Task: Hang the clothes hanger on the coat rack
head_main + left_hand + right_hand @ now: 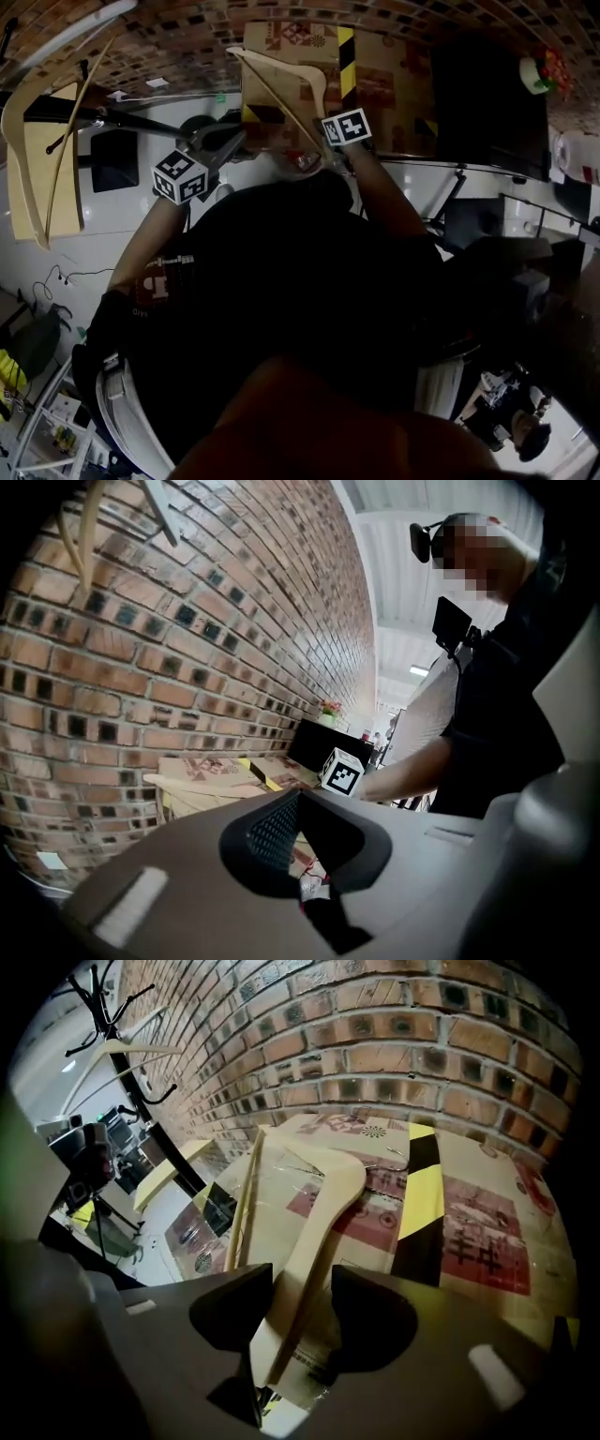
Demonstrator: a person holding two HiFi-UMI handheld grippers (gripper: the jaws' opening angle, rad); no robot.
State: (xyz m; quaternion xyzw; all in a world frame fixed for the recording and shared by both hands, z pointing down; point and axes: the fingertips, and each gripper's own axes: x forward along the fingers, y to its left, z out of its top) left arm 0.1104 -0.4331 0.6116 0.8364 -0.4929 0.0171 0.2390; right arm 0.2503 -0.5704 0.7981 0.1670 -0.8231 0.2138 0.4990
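Brick wall [394,1044], rough red-brown courses, fills the background past both sets of fingers. Flat-faced cardboard box [487,1232] with red printed patterns sits directly beyond the right gripper [302,1286] fingers. A strip of yellow-black hazard tape [422,1185] runs down its face just right of them. Black metal coat rack [98,1002] with curved prongs stands well off to the left of the right fingers. On it hangs a second wooden hanger [122,1050].

Task clothes hanger [323,1208] is pale smooth wood with a flat curved arm and a thin round crossbar [246,1194]. Its arm runs up between the right fingers, in front of the box. Those fingers are wide. Box shows in the gap between the arm and the right-hand finger, so it's not clamped.

Left gripper [302,829] has a grey shell and dark mesh-textured pads [272,832]. Its fingers are narrow, with a slim gap and nothing in it. The black-and-white marker cube [342,771] on the right gripper shows just beyond the left fingers.
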